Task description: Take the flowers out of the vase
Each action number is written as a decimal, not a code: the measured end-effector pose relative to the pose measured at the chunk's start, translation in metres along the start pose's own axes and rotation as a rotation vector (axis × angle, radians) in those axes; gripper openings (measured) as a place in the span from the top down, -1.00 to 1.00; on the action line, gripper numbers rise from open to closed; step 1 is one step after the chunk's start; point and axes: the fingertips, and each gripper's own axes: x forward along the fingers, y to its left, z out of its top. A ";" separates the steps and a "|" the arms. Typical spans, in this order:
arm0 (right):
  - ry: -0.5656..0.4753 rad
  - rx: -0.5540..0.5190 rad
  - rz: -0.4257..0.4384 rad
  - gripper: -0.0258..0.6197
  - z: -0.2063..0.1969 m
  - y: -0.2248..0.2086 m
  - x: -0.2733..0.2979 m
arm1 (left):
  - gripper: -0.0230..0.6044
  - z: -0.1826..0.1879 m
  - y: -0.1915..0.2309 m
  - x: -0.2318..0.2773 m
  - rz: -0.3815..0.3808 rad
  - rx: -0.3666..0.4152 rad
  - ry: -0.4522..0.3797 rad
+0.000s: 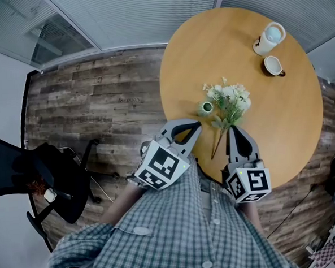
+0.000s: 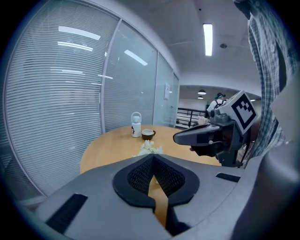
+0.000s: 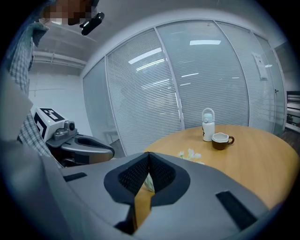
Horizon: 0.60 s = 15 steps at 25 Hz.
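I am keeping both grippers clenched with nothing in them: the left gripper and the right gripper are hovering over the near part of the round table. The flowers are lying on the table just beside the small green vase, between the two grippers.

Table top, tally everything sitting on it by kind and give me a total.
White bottle: 1
Brown cup: 1
Green vase: 1
Bunch of flowers: 1
Total: 4

Office mtg rm: glass partitions w/ blinds, round table, swivel chair.
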 end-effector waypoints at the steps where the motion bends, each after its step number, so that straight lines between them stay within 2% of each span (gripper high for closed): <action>1: 0.001 -0.002 0.002 0.89 0.000 0.000 0.000 | 0.90 -0.001 0.000 0.000 -0.001 0.003 0.005; 15: 0.034 -0.009 0.026 0.89 -0.007 0.005 0.002 | 0.90 -0.005 -0.003 0.003 -0.013 0.015 0.028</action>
